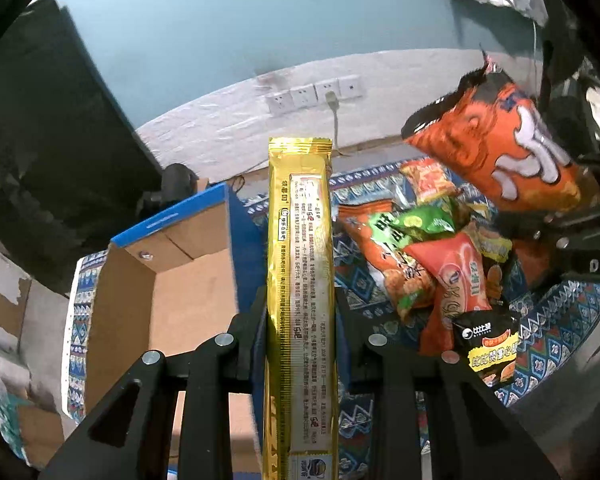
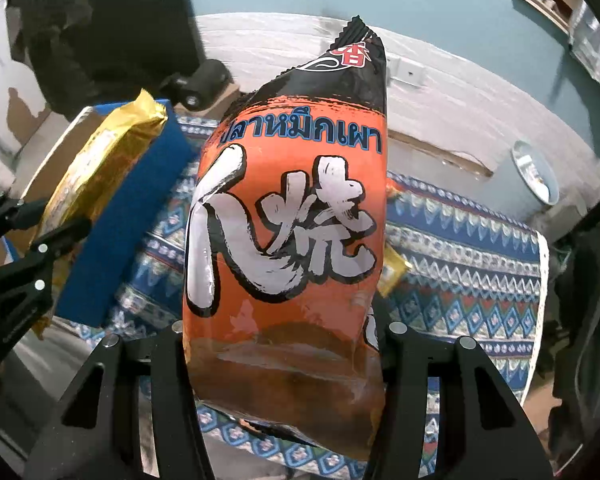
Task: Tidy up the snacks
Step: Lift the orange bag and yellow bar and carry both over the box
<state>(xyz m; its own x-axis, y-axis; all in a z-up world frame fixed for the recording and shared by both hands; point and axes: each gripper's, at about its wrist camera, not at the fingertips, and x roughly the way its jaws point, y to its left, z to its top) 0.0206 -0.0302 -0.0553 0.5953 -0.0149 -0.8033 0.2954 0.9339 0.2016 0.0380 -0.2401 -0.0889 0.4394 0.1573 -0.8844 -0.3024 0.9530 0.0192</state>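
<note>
My left gripper (image 1: 300,312) is shut on a long gold snack packet (image 1: 300,264), which stands upright between the fingers. To its left lies an open cardboard box with a blue outside (image 1: 172,264). My right gripper (image 2: 284,340) is shut on a puffy orange and black snack bag (image 2: 288,220), held off the table. In the left wrist view that orange bag (image 1: 496,148) hangs at the upper right, above a heap of snack packets (image 1: 424,256). The right wrist view shows the gold packet (image 2: 100,168) and the left gripper's fingers (image 2: 28,264) at the left, over the blue box (image 2: 128,216).
A patterned blue cloth (image 2: 460,260) covers the table. A small yellow packet (image 2: 394,272) peeks out behind the orange bag. A round grey bin (image 2: 534,178) stands beyond the table's far right edge. Wall sockets (image 1: 314,96) sit on the white wall band behind.
</note>
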